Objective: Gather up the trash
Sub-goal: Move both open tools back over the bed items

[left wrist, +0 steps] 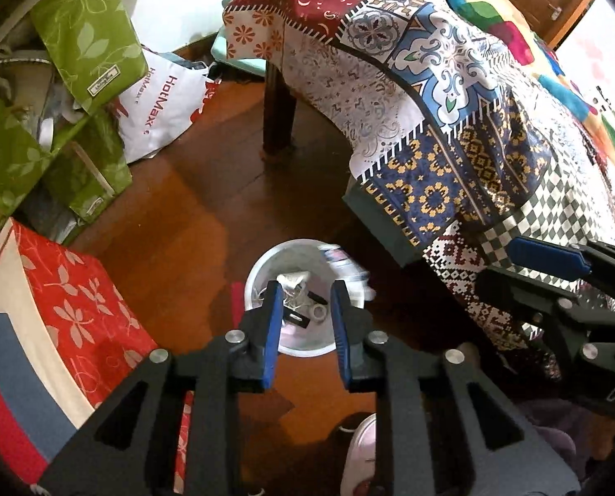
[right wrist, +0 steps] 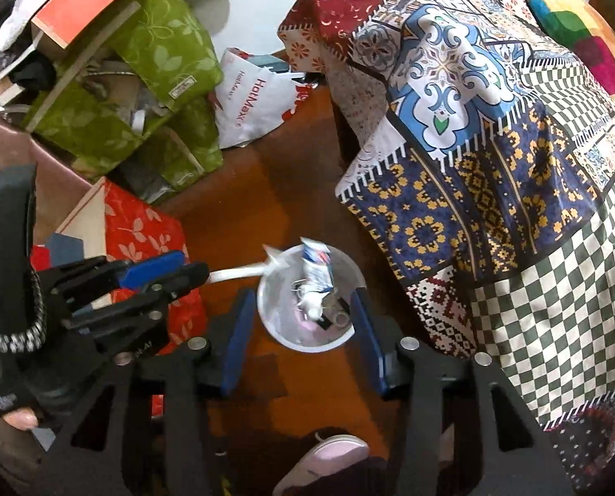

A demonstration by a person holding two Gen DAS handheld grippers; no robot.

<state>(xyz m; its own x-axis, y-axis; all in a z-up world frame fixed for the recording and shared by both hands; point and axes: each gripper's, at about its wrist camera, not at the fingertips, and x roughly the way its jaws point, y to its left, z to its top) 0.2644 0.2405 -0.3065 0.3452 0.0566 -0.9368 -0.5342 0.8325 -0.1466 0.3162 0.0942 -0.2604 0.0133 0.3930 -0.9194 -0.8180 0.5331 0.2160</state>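
Both claws hang over the white bin [left wrist: 307, 343] on the wood floor [left wrist: 208, 215]. The left claw [left wrist: 306, 289] and the right claw [right wrist: 303, 304] are open and hold nothing. A blue-and-white wrapper [right wrist: 317, 264] and other trash lie in the bin, beside the cloth-covered worktop [right wrist: 493, 132].

A small white round bin [right wrist: 307, 341] stands upright on the brown wooden floor, just beside the hanging edge of the patchwork cloth. Inside lie crumpled white papers [right wrist: 313, 301] and some small dark pieces. A white, blue and red wrapper [right wrist: 317, 262], blurred, is at the bin's far rim.
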